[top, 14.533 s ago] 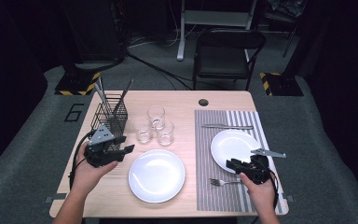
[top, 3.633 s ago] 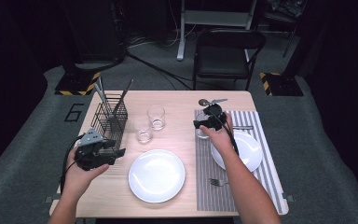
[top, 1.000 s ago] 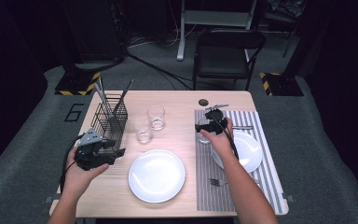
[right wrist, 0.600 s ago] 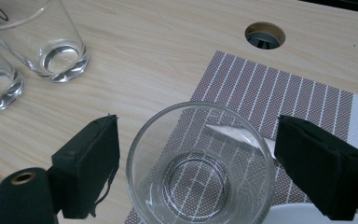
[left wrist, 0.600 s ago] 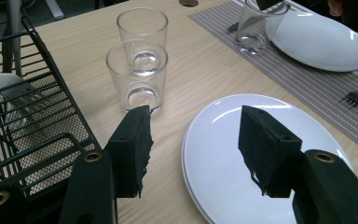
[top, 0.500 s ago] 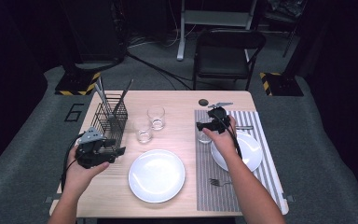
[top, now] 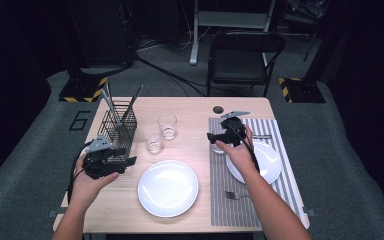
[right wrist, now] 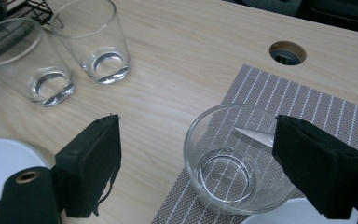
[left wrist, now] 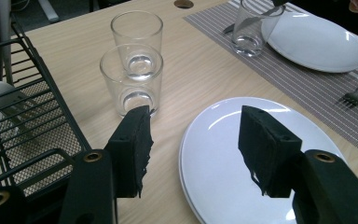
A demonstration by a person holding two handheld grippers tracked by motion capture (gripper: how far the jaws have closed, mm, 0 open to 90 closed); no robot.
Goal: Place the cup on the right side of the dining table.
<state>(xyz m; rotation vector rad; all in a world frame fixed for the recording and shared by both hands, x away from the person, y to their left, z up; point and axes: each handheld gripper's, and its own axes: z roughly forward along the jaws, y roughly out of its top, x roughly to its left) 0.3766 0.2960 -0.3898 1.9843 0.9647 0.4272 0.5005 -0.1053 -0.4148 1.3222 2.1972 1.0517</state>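
Note:
A clear glass [right wrist: 223, 172] stands on the left edge of the striped placemat [top: 230, 210], beside the small white plate [top: 270, 161]. My right gripper [right wrist: 198, 154] is open, one jaw on each side of that glass and clear of it. In the high view the right gripper [top: 212, 137] sits over the placemat's left edge, and the hand partly hides the glass [top: 218, 148]. My left gripper [top: 126, 161] is open and holds nothing. It hovers left of the large white plate [top: 168, 187], near the wire rack [top: 117, 125].
Two more empty glasses [top: 167, 125] [top: 153, 140] stand close together right of the rack. A fork [top: 236, 195] lies on the placemat's near part. The table has a cable hole [top: 218, 109] at its far edge, and a chair [top: 240, 55] stands behind.
Since the earliest frame, one glass has gone from the group by the rack to the placemat, and my right gripper went there too. Over the last second it shifted slightly nearer. The left gripper barely moved.

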